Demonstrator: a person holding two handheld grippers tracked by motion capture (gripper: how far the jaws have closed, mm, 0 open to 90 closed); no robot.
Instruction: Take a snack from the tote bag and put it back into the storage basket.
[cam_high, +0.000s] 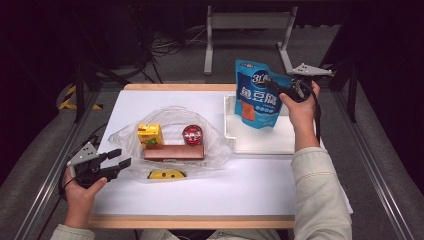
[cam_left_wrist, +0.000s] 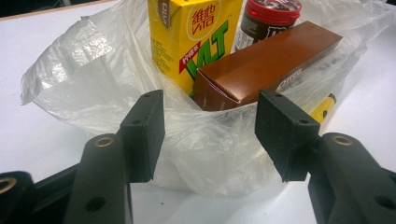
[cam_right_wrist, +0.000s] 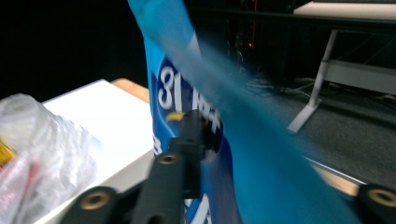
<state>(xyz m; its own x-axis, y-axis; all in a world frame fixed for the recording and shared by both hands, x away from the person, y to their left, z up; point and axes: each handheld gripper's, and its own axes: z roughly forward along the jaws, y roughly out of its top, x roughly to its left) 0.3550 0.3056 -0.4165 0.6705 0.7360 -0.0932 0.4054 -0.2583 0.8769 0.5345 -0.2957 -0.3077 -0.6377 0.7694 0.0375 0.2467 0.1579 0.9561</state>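
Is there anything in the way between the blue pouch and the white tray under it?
Nothing visible. The blue pouch hangs at the right gripper directly above the white tray, whose floor below it is bare; the plastic bag lies left of the tray.

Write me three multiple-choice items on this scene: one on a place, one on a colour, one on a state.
1. Where is the blue pouch?
A. In the plastic bag
B. At the white tray, on the table's right side
C. On the floor

2. What colour is the long box in the plastic bag?
A. Green
B. White
C. Brown

3. How do the jaws of the left gripper stand?
A. Open, apart at the bag's edge
B. Shut on the long box
C. Shut on the pouch

Key: 1 B, the high view shows the pouch upright by the tray. 2 C, its lid and side are brown in the left gripper view. 3 A, a wide gap shows between the two jaws.
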